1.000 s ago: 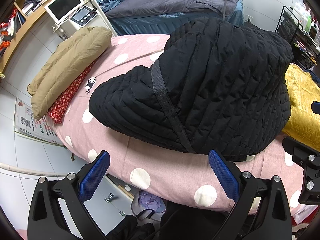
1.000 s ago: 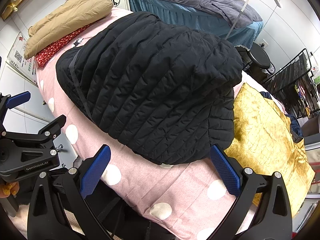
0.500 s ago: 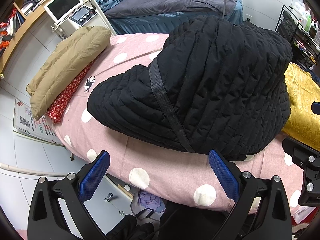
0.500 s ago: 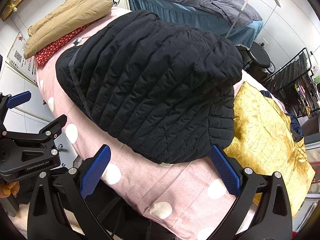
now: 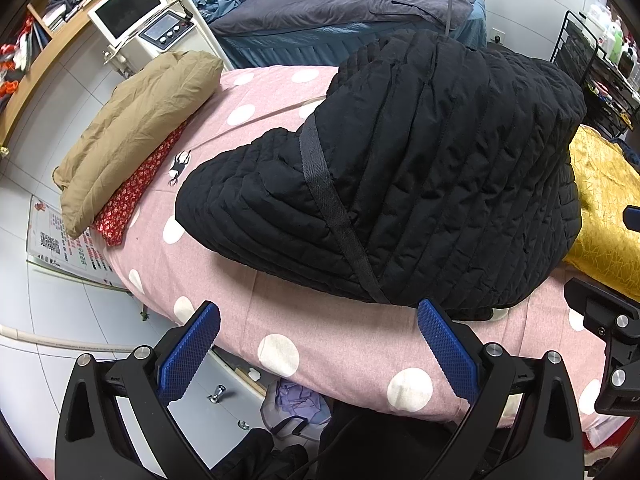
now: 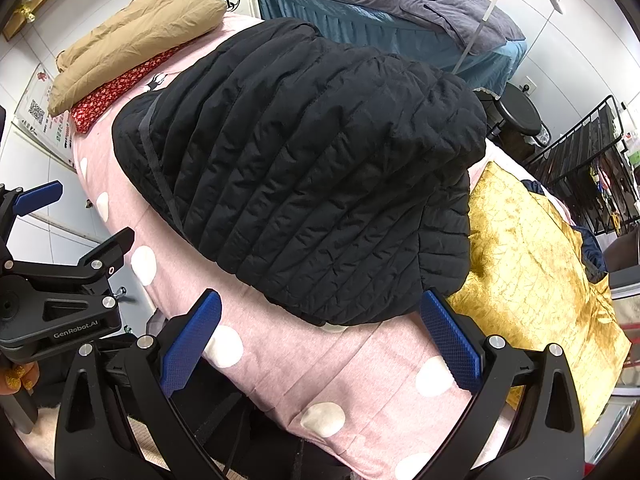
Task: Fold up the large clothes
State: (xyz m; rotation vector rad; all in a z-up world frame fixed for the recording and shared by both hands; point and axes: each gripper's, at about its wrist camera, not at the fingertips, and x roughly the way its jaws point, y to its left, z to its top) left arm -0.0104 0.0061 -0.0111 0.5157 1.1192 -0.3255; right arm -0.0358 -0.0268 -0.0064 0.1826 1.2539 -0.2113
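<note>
Both grippers point(image 5: 318, 336) point(image 6: 320, 326) gape clear of jacket point(image 5: 420, 176) hem.

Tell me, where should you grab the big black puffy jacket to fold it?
Probably the near hem of the black jacket, where it bulges over the pink dotted cover just ahead of both tools. Come in low from the near side, the left tool beside the black strap, the right tool nearer the gold cloth. That edge lifts off the bed, so open fingers can slip around it.

The puffy coat point(image 5: 420, 168) is black. The bed cover point(image 5: 320, 332) is pink with white dots. One cloth point(image 6: 532, 264) is shiny gold, and the folded coat point(image 5: 132, 128) is tan.
</note>
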